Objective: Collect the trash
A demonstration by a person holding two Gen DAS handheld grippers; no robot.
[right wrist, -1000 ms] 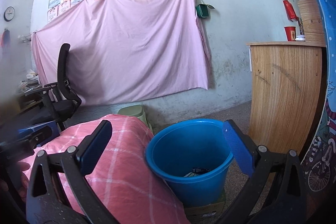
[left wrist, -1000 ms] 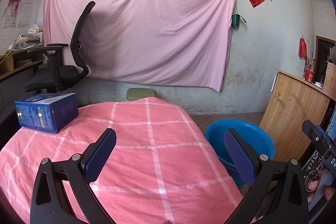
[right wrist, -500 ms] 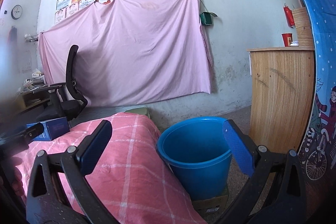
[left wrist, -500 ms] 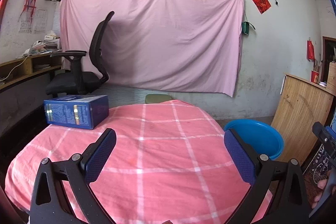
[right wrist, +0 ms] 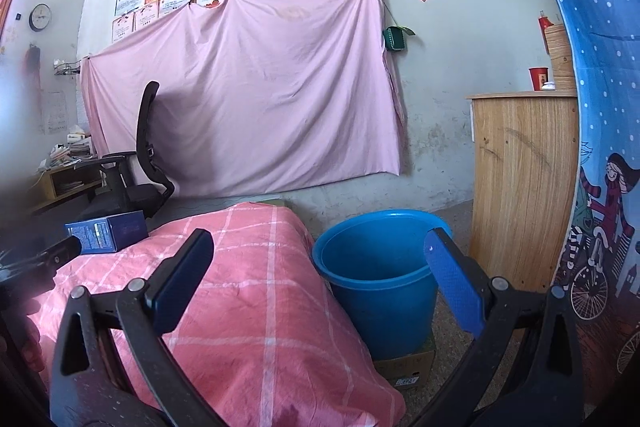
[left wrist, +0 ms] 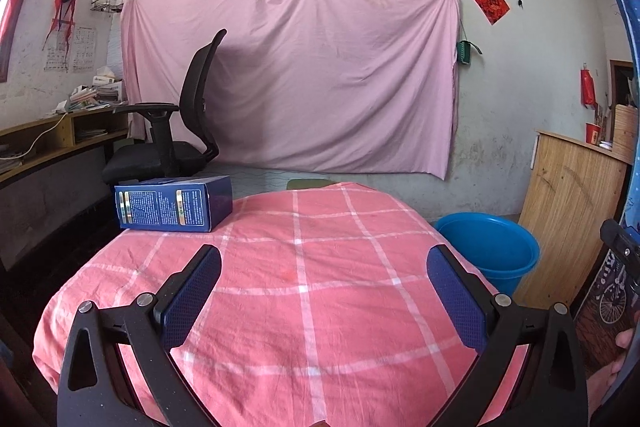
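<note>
On the pink checked table (left wrist: 304, 307), we see one blue box (left wrist: 172, 205) left, probably trash. Our left gripper (left wrist: 324, 291) and right gripper (right wrist: 320, 283) hover, jaws spread and empty, the blue bucket (right wrist: 376, 267) beside the table ready to receive.

The left gripper (left wrist: 324, 291) has black, matte arms shaped like open triangles, each with a cut-out window near its base. Silver round screws sit at the joints. Its fingers (left wrist: 192, 297) carry dark blue pads with a fine dotted grip texture. The right gripper (right wrist: 320, 279) is built the same: black frame, silver screw heads, and blue textured pads (right wrist: 454, 289), one catching brighter light. A sliver of bare skin shows at the left view's lower right edge.
</note>
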